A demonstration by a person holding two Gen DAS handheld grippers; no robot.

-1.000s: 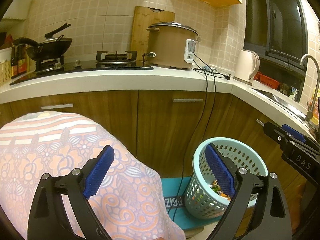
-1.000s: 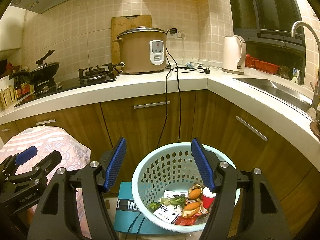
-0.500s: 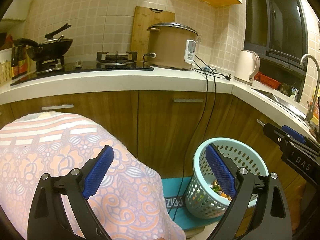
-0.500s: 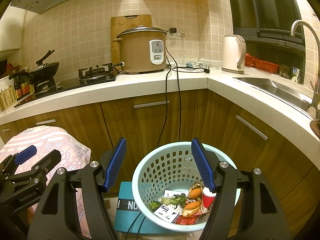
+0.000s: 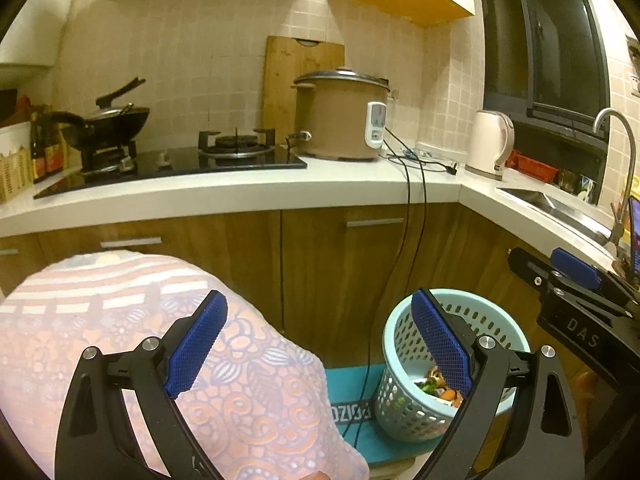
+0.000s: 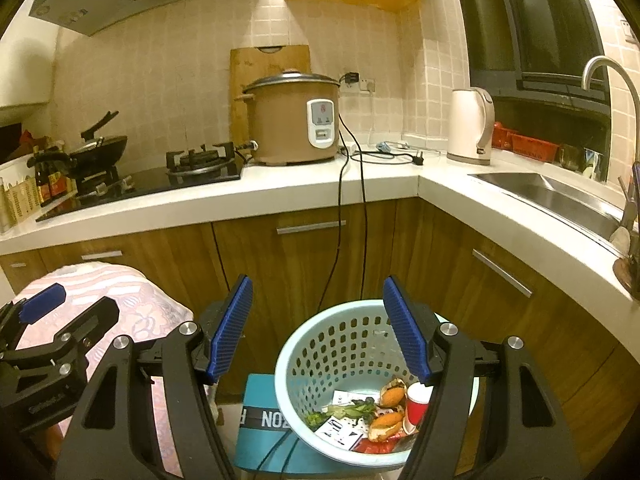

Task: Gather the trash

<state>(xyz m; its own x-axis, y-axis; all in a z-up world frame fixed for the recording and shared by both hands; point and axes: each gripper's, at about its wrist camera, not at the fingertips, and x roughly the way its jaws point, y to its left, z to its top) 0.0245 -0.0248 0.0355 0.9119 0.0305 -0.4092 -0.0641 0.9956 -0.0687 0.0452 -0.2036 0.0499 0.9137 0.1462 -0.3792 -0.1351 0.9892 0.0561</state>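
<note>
Left gripper and right gripper unmoved, jaws wide and empty, trash-filled basket unchanged below

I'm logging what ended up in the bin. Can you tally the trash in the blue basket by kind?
In the basket:
Burger pieces: 2
Red cup: 1
Printed paper: at least 1
Green vegetable scraps: 1 clump
Red wrapper: 1
Total: about 6
</note>
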